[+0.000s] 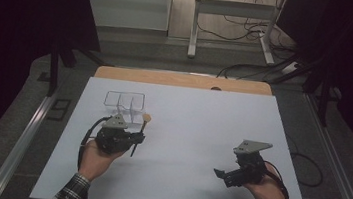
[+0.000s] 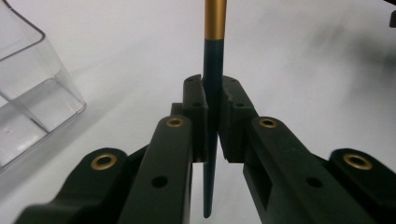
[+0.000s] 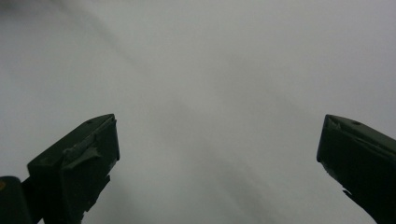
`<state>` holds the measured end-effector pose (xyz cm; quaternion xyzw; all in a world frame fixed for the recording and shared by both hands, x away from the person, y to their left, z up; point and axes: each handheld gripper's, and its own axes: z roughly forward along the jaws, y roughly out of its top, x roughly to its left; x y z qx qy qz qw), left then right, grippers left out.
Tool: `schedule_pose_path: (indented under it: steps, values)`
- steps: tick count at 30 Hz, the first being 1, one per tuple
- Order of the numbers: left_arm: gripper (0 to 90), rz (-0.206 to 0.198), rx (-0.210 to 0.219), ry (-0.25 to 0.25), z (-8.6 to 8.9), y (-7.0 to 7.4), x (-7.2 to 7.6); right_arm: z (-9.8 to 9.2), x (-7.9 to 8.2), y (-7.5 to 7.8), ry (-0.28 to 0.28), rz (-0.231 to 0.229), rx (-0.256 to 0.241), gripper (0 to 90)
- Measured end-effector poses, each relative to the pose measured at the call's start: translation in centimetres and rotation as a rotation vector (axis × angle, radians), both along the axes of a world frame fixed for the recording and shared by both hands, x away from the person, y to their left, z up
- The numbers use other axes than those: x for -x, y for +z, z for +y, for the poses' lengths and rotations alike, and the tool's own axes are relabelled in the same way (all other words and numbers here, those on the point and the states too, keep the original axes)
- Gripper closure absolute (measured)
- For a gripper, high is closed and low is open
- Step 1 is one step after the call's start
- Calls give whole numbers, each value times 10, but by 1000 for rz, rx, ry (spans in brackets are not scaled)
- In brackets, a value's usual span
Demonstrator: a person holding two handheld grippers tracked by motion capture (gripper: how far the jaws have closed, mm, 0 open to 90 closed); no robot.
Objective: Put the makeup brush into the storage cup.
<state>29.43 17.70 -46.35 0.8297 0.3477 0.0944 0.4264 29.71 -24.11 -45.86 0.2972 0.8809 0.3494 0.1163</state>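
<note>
On the white table [image 1: 184, 145], our left gripper [image 2: 212, 116] clamps a dark gold-banded brush handle [image 2: 212, 88] near the clear plastic divided box [image 1: 124, 104]; our right gripper [image 3: 217, 154] stands wide apart. No legible writing.

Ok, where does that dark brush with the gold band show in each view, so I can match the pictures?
High view: the brush is left of centre, clamped in the left gripper, its round tip near the clear organizer.
Left gripper view: it runs up the middle between the shut jaws, gold band at the top.
Right gripper view: open jaws over the white table, no brush.
Shared landmark: the clear organizer.
</note>
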Motion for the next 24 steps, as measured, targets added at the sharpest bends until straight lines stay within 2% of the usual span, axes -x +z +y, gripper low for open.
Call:
schedule_pose_path:
  steps: [12,24]
  values:
    - [825,-8,4,41,12,1,-3,-13,7,0,-31,-6,5,0]
    - [826,-11,31,100,23,2,-6,-25,14,0,-54,-2,11,0]
